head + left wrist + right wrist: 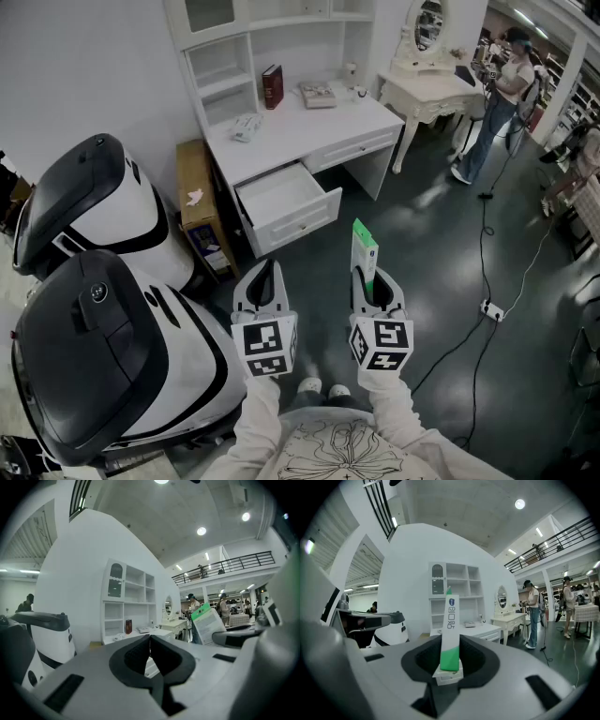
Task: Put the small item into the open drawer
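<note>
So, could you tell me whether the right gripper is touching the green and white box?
Touching. In the right gripper view, the right gripper clamps the green and white box between its jaws, holding it upright.

Head view steeply down; gripper views forward; all share desk (300, 127).

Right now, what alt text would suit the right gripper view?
The right hand-held gripper is shut on a slim white-and-green carton that stands upright between its jaws. Beyond it are a white desk with shelves, a white dressing table and a person in jeans.
</note>
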